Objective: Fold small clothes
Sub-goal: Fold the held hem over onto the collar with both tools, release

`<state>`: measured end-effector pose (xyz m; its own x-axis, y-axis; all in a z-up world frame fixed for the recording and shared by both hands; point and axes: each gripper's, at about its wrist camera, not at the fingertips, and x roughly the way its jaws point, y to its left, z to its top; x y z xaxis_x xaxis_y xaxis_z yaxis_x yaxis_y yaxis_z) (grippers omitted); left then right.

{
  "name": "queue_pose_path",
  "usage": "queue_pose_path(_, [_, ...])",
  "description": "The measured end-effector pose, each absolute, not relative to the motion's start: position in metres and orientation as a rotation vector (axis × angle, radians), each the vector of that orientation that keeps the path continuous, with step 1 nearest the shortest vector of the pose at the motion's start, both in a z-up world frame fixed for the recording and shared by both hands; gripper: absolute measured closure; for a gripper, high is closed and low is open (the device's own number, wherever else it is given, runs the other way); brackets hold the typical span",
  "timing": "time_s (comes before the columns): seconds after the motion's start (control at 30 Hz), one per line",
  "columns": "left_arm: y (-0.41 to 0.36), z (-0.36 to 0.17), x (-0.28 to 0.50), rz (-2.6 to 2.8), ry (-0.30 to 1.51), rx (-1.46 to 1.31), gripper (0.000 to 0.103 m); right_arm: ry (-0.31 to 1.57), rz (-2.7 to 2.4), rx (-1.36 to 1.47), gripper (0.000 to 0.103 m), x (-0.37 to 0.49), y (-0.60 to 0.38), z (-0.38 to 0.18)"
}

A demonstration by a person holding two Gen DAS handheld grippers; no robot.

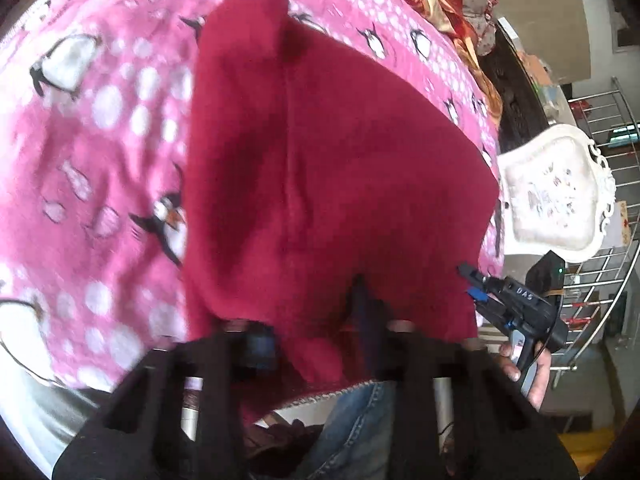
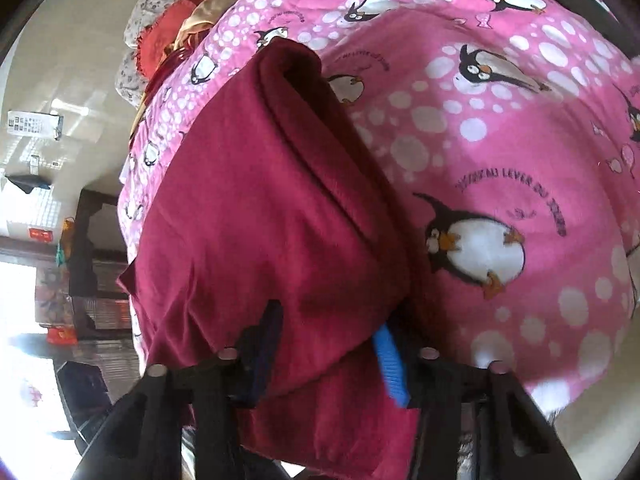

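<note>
A dark red garment [image 1: 320,160] lies over a pink penguin-print blanket [image 1: 100,140], its near edge lifted. My left gripper [image 1: 316,320] is shut on the garment's near edge; cloth bunches between its fingers. In the right wrist view the same red garment [image 2: 260,220] shows a folded seam running away from me over the blanket [image 2: 500,140]. My right gripper [image 2: 328,344] is shut on the garment's near edge, cloth draped over the blue pads [image 2: 390,364]. The right gripper also shows in the left wrist view [image 1: 476,284], at the garment's right corner.
A pile of red, gold and floral fabrics [image 1: 460,4] lies at the blanket's far end. A white ornate chair back [image 1: 556,192] and a metal railing [image 1: 608,280] stand right of the bed. Dark furniture [image 2: 92,248] stands left in the right wrist view.
</note>
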<state>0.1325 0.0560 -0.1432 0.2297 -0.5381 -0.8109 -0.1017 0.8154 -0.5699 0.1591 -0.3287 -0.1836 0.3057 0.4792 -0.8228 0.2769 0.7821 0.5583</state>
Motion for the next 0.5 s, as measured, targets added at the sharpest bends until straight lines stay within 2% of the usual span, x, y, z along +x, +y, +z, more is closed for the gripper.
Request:
queue_pose_path(0.03, [0.058, -0.14, 0.134, -0.324, 1.313, -0.59, 0.088, 1.288, 0.14, 0.702, 0.085, 0.16, -0.331, -0.184])
queue_pose_path(0.07, [0.063, -0.134, 0.133, -0.332, 1.297, -0.616, 0.089, 1.285, 0.14, 0.716, 0.091, 0.158, -0.336, -0.184])
queue_pose_path(0.13, [0.068, -0.124, 0.129, -0.35, 1.275, -0.627, 0.091, 1.259, 0.158, 0.741, 0.096, 0.151, -0.341, -0.174])
queue_pose_path(0.27, [0.071, -0.095, 0.109, -0.371, 1.222, -0.57, 0.091, 1.156, 0.241, 0.697, 0.098, 0.119, -0.34, -0.122])
queue_pose_path(0.37, [0.071, -0.108, 0.095, -0.363, 1.273, -0.523, 0.091, 1.121, 0.265, 0.635, 0.099, 0.088, -0.334, -0.094])
queue_pose_path(0.5, [0.07, -0.163, 0.081, -0.294, 1.391, -0.509, 0.091, 1.23, 0.218, 0.578, 0.099, 0.079, -0.323, -0.138])
